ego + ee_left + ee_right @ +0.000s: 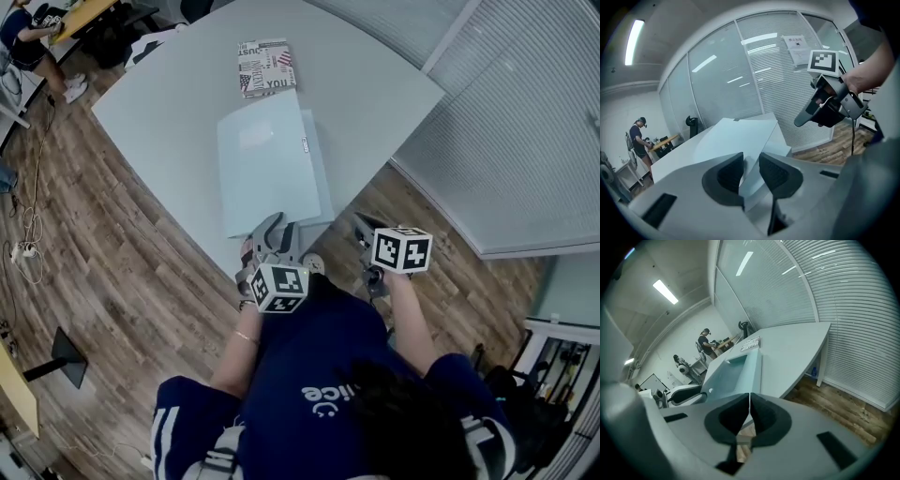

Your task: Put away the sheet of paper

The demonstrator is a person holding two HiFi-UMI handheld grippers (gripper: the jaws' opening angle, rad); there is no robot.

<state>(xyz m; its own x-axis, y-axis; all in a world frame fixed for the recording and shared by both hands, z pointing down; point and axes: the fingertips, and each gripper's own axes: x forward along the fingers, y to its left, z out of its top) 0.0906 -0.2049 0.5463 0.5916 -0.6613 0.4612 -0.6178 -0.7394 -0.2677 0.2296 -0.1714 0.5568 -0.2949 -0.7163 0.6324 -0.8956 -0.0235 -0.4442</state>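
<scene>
the sheet of paper point(265, 169) lies flat in the middle of the white tabletop point(159, 108), nearer the person than a printed booklet point(266, 67). the left gripper point(278, 225) sits at the sheet's near edge, jaws apart and gripping nothing. the right gripper point(364, 230), beside the tabletop's edge, has its jaws closed and empty.

A pale grey table point(169, 122) stood on the wood floor point(122, 281), bearing a pale flat folder point(267, 159) toward its 6 o'clock edge and a printed booklet point(266, 67) just beyond at 12 o'clock.
</scene>
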